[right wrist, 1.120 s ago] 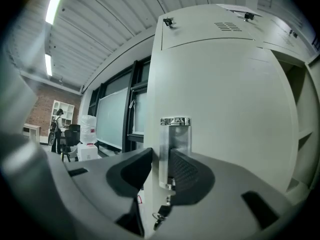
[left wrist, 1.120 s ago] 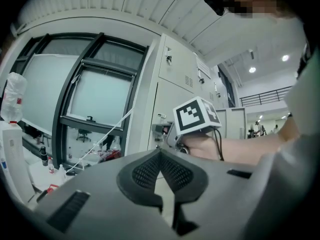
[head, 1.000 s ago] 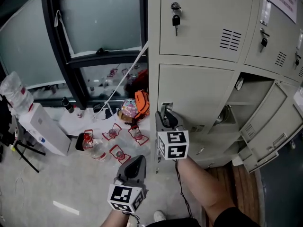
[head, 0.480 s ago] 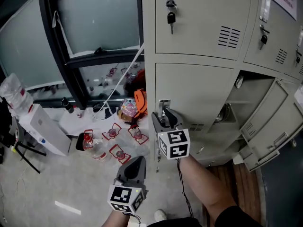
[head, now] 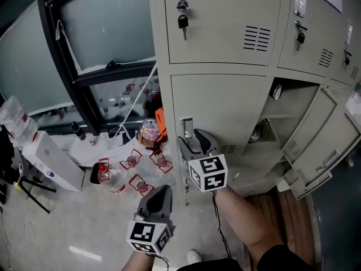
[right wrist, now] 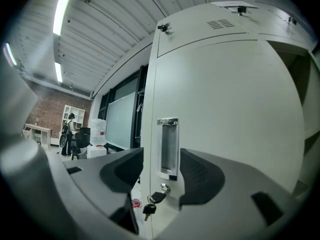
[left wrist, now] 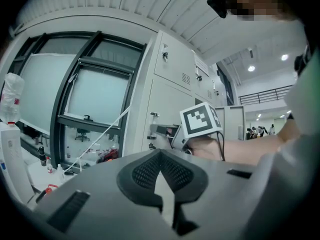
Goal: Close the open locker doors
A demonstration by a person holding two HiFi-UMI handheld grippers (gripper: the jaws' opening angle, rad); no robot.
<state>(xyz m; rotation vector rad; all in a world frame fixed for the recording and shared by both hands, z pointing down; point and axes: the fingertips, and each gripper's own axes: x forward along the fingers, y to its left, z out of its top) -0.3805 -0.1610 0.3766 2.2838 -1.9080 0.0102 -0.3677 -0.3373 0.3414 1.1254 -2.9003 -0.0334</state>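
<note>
Left gripper: the left gripper (head: 161, 192) is held low and nearest the person, over the floor and well short of the lockers. Its jaws are pressed together with nothing between them (left wrist: 161, 156).
Left marker cube: its marker cube (head: 148, 236) sits at the bottom of the head view.
Right gripper: the right gripper (head: 193, 141) is held up against the left edge of the lower locker door. Its jaws are opening and grip nothing. In the right gripper view the pads (right wrist: 125, 171) stand either side of the door handle without pressing on it.
Door handle: the door handle (right wrist: 168, 146) is an upright metal recess near the door's left edge, in line with the gap between the right jaws.
Key: a key (right wrist: 152, 203) hangs from the lock just below the handle.
Closed door: the lower locker door (head: 225, 109) lies flush with the cabinet front.
Open locker door: the open locker door (head: 324, 143) is further right in the same row, swung outward and tilted away from its compartment (head: 282, 109).
Upper locker: the upper door (head: 225, 21) is shut, with a key in its lock (head: 183, 22).
Floor: bottles (head: 113, 176) and a white box (head: 53, 160) lie left of the cabinet.
Window: a dark-framed window (head: 107, 27) stands behind them.
</note>
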